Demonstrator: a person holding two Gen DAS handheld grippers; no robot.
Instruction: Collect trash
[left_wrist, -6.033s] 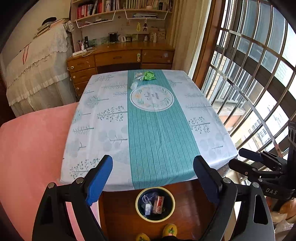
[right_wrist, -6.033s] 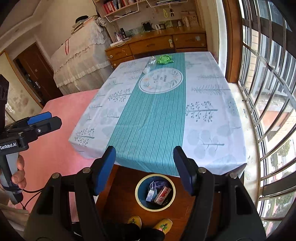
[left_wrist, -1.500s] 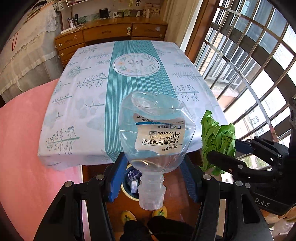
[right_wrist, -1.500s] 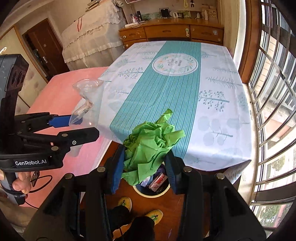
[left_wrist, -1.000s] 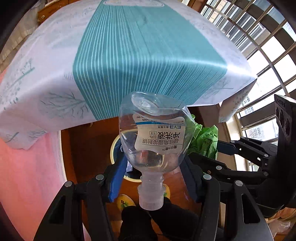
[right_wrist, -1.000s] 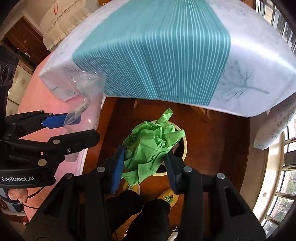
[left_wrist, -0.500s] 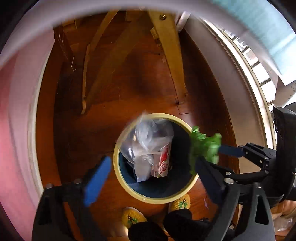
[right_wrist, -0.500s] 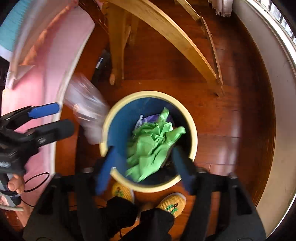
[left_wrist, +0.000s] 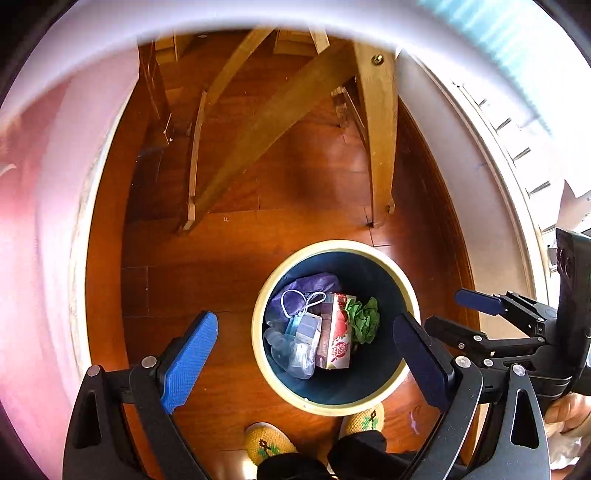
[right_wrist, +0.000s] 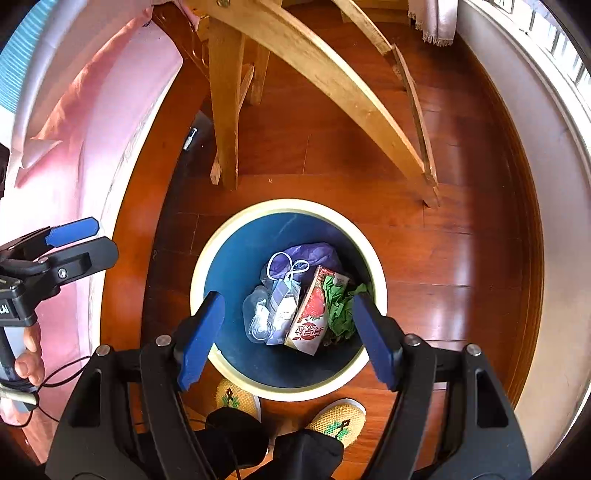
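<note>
A round bin with a cream rim (left_wrist: 334, 408) (right_wrist: 288, 393) and blue inside stands on the wooden floor. In it lie a clear plastic bottle (left_wrist: 291, 352) (right_wrist: 258, 317), a crumpled green paper (left_wrist: 364, 317) (right_wrist: 341, 304), a red juice carton (left_wrist: 340, 338) (right_wrist: 310, 321) and a purple bag (left_wrist: 306, 288). My left gripper (left_wrist: 306, 343) is open and empty above the bin; it also shows in the right wrist view (right_wrist: 79, 242). My right gripper (right_wrist: 288, 328) is open and empty above the bin; it also shows in the left wrist view (left_wrist: 458, 314).
Wooden table legs (left_wrist: 376, 147) (right_wrist: 225, 110) stand just behind the bin. The tablecloth edge (left_wrist: 258, 14) hangs at the top. A pink cover (right_wrist: 74, 122) lies at the left. The person's yellow slippers (left_wrist: 269, 441) (right_wrist: 336, 417) are by the bin's near rim.
Half a second ago the bottle and the green paper were falling from the opened grippers. Both now lie in the bin, and both grippers stay open above it.
</note>
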